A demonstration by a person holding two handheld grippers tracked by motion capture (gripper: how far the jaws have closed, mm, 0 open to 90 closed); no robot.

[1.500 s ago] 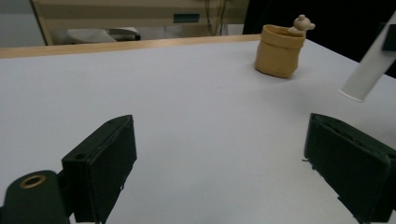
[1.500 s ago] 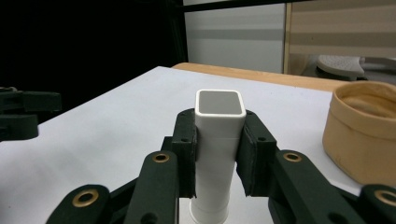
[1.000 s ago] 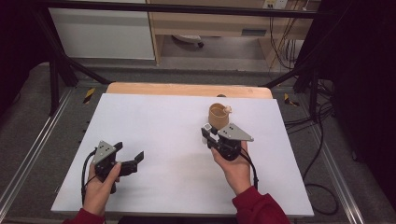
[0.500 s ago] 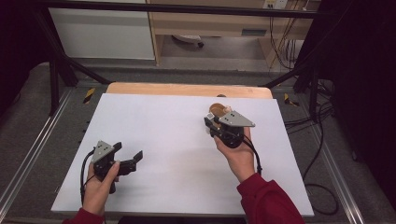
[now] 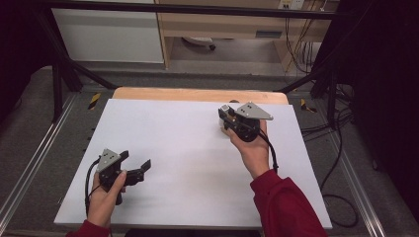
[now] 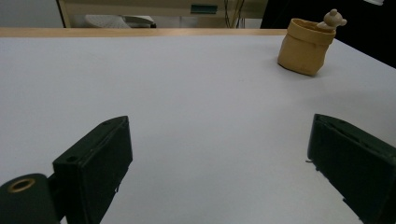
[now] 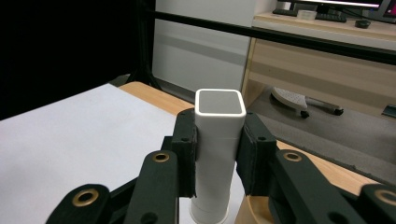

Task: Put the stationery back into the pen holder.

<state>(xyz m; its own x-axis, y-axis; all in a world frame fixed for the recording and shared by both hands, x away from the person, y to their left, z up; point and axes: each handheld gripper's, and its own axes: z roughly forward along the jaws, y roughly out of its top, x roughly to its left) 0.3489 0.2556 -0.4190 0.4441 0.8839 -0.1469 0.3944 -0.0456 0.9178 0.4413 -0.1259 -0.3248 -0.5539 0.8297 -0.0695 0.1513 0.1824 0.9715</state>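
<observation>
I hold my right tongs (image 5: 226,117) out over the far right part of the white worktop (image 5: 188,163), my right hand (image 5: 251,145) wrapped around the body under the grey three-cornered plate (image 5: 253,111). Seen along these tongs from the right gripper view, both black jaws are pressed flat against opposite sides of a white square-section tube (image 7: 215,154), which stands upright between them; its top end (image 7: 220,102) is a rounded square with a white rim and a grey inside, and it rises clear above the jaw pads (image 7: 187,158). The tube's lower end widens a little into a base, low in that view, and I cannot tell whether it rests on the worktop. Beyond the tube, that view takes in the wooden far edge of the worktop (image 7: 159,100), a black bar (image 7: 280,37) and light wooden furniture (image 7: 327,70) behind it. My left tongs (image 5: 136,170) are near the front left of the worktop, well apart from the right ones, held in my left hand (image 5: 101,200) with the cable (image 5: 89,180) looping beside the wrist. In the left gripper view their jaws stand wide apart with bare white surface between them. Far ahead and to the right in that view, a small tan fabric pouch (image 6: 306,46) sits on the worktop near its far edge, with a little bear figure (image 6: 332,19) poking out of its rolled top. My sleeves (image 5: 286,207) are dark red.
</observation>
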